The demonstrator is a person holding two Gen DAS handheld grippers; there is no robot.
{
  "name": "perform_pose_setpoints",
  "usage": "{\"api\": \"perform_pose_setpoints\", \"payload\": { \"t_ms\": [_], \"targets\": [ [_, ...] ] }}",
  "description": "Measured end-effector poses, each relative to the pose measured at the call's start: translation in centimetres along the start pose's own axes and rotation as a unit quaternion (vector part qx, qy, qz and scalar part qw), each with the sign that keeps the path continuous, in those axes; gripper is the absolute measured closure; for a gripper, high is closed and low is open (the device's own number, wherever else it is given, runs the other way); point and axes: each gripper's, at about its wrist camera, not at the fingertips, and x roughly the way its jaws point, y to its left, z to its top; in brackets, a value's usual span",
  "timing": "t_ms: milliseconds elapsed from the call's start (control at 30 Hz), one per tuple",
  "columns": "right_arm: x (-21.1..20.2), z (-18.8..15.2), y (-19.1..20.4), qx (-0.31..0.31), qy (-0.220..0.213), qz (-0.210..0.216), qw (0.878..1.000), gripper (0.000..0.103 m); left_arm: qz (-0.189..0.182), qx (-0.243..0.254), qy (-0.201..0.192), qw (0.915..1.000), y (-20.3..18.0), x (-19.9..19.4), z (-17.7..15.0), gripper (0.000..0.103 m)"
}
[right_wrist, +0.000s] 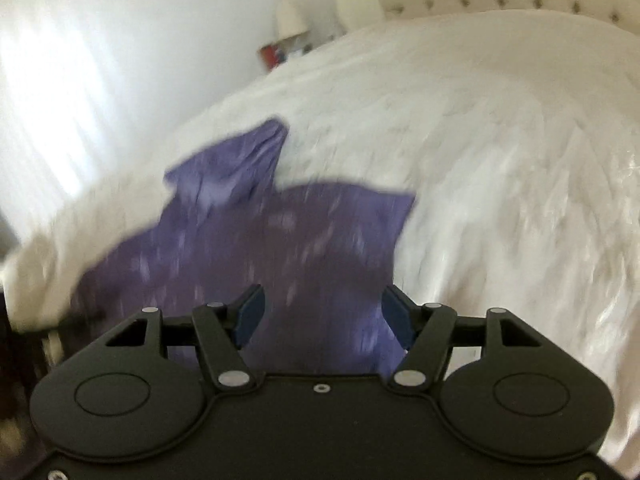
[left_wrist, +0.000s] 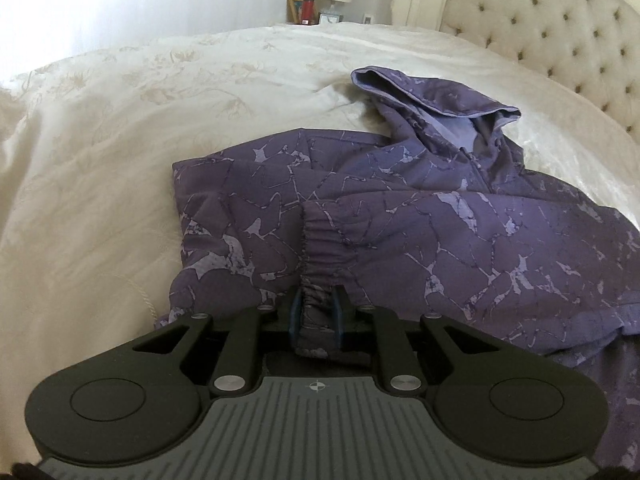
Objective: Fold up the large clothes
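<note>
Purple marbled hooded jacket [left_wrist: 420, 216] lies on the cream bedspread [left_wrist: 120, 140], partly folded. Left wrist view: one sleeve is laid across the body of the garment, its elastic cuff [left_wrist: 316, 264] bunched between the fingers. Left gripper [left_wrist: 316, 312] is closed on that cuff; fabric fills the gap between the blue pads. Hood [left_wrist: 432, 100] sits ahead of the fingers and to their right, uncollapsed, opening upward. A tufted headboard [left_wrist: 560, 32] stands beyond it.

Right wrist view is motion-blurred. Right gripper [right_wrist: 324, 316] has its fingers spread wide, nothing between them; the jacket [right_wrist: 280, 248] lies directly ahead of and under the fingertips, whether touching cannot be told.

Progress, judged: early to mid. One sleeve is brought in over the torso, not yet released. Other sleeve's state is not resolvable. Left to do: release cuff, tuck hood, fold the body in on itself.
</note>
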Motion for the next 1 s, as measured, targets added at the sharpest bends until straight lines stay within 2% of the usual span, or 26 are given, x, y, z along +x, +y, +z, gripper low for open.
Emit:
{"api": "perform_pose_setpoints", "payload": {
  "t_ms": [133, 200, 300, 333, 433, 467, 633, 833, 867, 933, 1000],
  "targets": [
    [2.7, 2.9, -1.8, 0.035, 0.002, -0.013, 0.999, 0.035, -0.004, -0.004, -0.004, 1.0, 0.2, -0.1, -0.2, 0.086],
    [4.2, 3.3, -1.9, 0.044, 0.009, -0.021, 0.999, 0.039, -0.005, -0.002, -0.007, 1.0, 0.2, -0.1, -0.3, 0.086],
    [6.5, 3.6, -2.3, 0.067, 0.024, -0.028, 0.997, 0.052, -0.003, 0.003, -0.012, 0.9999, 0.1, -0.1, -0.4, 0.086],
    [7.3, 3.6, -2.3, 0.072, 0.029, -0.036, 0.996, 0.059, -0.003, 0.003, -0.014, 0.9999, 0.0, -0.1, -0.5, 0.086],
    [9.1, 3.2, -2.3, 0.074, 0.041, -0.063, 0.994, 0.068, -0.003, 0.003, -0.02, 0.9998, 0.0, -0.2, -0.8, 0.086],
    [9.6, 3.2, -2.4, 0.074, 0.044, -0.073, 0.994, 0.076, -0.003, 0.003, -0.021, 0.9998, -0.1, -0.2, -0.9, 0.086],
    [11.7, 2.6, -2.8, 0.073, 0.056, -0.11, 0.99, 0.083, -0.004, 0.003, -0.027, 0.9996, 0.0, -0.2, -1.1, 0.086],
    [12.1, 2.8, -1.8, 0.041, 0.066, -0.137, 0.988, 0.082, 0.001, 0.007, -0.033, 0.9994, -0.2, -0.3, -1.3, 0.086],
    [12.1, 2.9, -1.8, 0.041, 0.066, -0.139, 0.987, 0.076, 0.001, 0.007, -0.032, 0.9995, -0.2, -0.3, -1.3, 0.086],
    [11.6, 3.1, -1.7, 0.04, 0.061, -0.152, 0.986, 0.057, -0.001, 0.004, -0.03, 0.9995, 0.0, -0.3, -1.1, 0.086],
    [10.9, 3.2, -1.5, 0.037, 0.049, -0.154, 0.986, 0.056, -0.004, 0.003, -0.025, 0.9997, 0.1, -0.4, -0.8, 0.086]
  ]
}}
